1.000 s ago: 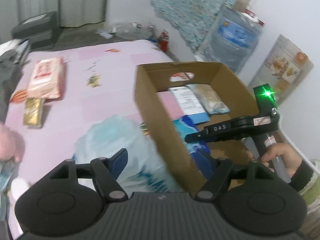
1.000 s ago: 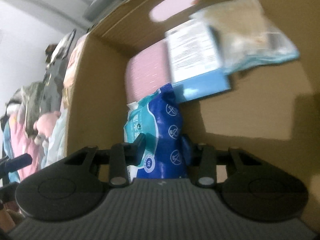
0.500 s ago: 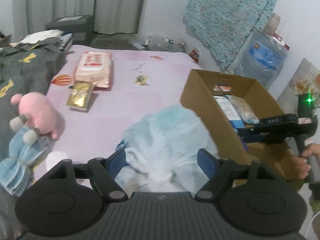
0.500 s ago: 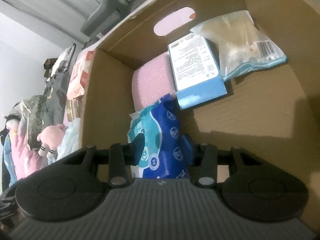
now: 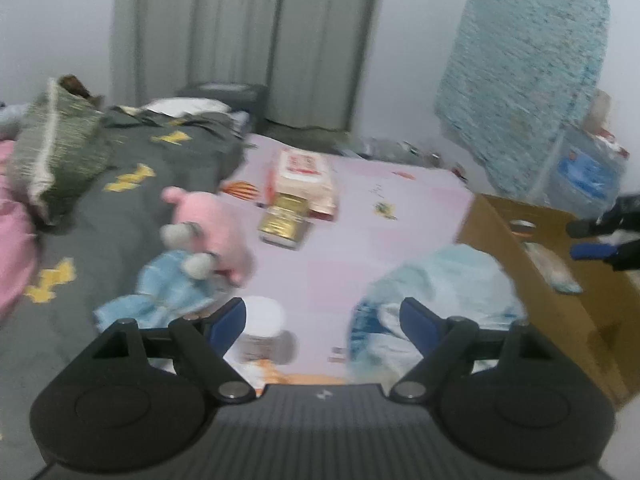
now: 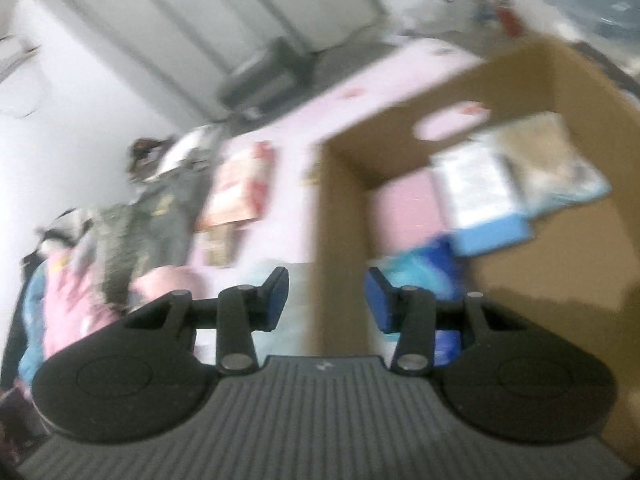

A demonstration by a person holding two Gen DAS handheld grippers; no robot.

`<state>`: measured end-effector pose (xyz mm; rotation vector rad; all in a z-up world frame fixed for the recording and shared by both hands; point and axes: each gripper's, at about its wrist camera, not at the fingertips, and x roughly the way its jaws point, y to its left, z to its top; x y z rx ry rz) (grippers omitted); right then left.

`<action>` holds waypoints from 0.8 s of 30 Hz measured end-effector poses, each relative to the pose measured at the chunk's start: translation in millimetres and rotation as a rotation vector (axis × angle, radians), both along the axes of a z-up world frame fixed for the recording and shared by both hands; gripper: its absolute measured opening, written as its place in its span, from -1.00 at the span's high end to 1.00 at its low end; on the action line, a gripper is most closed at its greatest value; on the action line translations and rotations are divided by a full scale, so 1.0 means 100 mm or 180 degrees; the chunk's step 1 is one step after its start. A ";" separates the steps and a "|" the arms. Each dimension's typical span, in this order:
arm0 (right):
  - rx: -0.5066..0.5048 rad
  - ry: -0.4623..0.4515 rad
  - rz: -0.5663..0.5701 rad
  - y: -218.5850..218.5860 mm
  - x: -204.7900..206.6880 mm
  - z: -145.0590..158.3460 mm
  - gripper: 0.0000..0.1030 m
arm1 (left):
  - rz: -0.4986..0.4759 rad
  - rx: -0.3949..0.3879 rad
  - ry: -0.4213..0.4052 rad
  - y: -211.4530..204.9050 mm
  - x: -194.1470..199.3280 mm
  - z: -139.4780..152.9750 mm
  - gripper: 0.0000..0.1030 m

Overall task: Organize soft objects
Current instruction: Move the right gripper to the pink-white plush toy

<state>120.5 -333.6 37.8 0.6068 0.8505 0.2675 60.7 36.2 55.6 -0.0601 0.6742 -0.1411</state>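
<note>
Two hand-held grippers are working over a pink bed sheet (image 5: 360, 248) as soft goods are being sorted into a cardboard box (image 5: 520, 280). The left gripper (image 5: 322, 320), at the bottom of its frame, is hanging with fingers spread wide and nothing between them; its jaws have just been opening. A pale blue plastic bag (image 5: 436, 292) is lying just right of it, against the box wall. The right gripper (image 6: 326, 300) is hovering at the box's near corner, fingers apart and empty, its jaws having just been opening too; a blue packet (image 6: 420, 276) is sitting in the box behind its right finger.

Already inside the box, in the right of the right-wrist frame: a pink pack (image 6: 404, 212), a white-and-blue pack (image 6: 480, 200) and a clear bag (image 6: 560, 168).

Still waiting on the bed appear to be a pink plush (image 5: 208, 220) and a blue cloth (image 5: 168, 288) at centre left, a tissue pack (image 5: 304, 176) and a gold packet (image 5: 286, 222) at centre, and the blue bag. The job looks roughly half finished.
</note>
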 end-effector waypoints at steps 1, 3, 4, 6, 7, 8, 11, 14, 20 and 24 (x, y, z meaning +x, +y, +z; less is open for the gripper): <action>0.0062 -0.0018 0.0116 0.12 0.05 0.03 0.15 | 0.0057 0.0062 -0.0028 0.04 -0.02 -0.01 -0.65; 0.0255 0.0005 0.0396 0.44 0.17 0.03 0.12 | 0.0128 0.0115 -0.0023 0.12 -0.03 -0.03 -0.65; 0.0344 0.0045 0.0513 0.59 0.23 0.02 0.11 | 0.0173 0.0109 -0.0016 0.18 -0.03 -0.04 -0.65; 0.0525 0.0148 0.0758 0.93 0.37 -0.02 0.10 | 0.0257 0.0079 -0.0033 0.28 0.00 -0.04 -0.65; 0.0596 0.0209 0.0860 1.10 0.45 -0.04 0.10 | 0.0292 0.0072 -0.0064 0.33 0.03 -0.04 -0.65; 0.0642 0.0264 0.0940 1.27 0.52 -0.05 0.08 | 0.0335 0.0083 -0.0098 0.37 0.07 -0.04 -0.65; 0.0699 0.0375 0.1153 1.77 0.78 -0.05 0.00 | 0.0445 0.0125 -0.0204 0.49 0.21 -0.06 -0.65; 0.0650 0.0437 0.1272 2.20 1.06 -0.04 -0.12 | 0.0491 0.0126 -0.0216 0.60 0.42 -0.10 -0.65; 0.0699 0.0703 0.1284 2.82 1.80 -0.25 -0.21 | 0.0490 0.0015 -0.0016 0.77 0.96 -0.25 -0.64; 0.0585 0.0747 0.1247 3.19 2.27 -0.45 -0.21 | 0.0504 0.0003 0.0091 0.80 1.28 -0.38 -0.62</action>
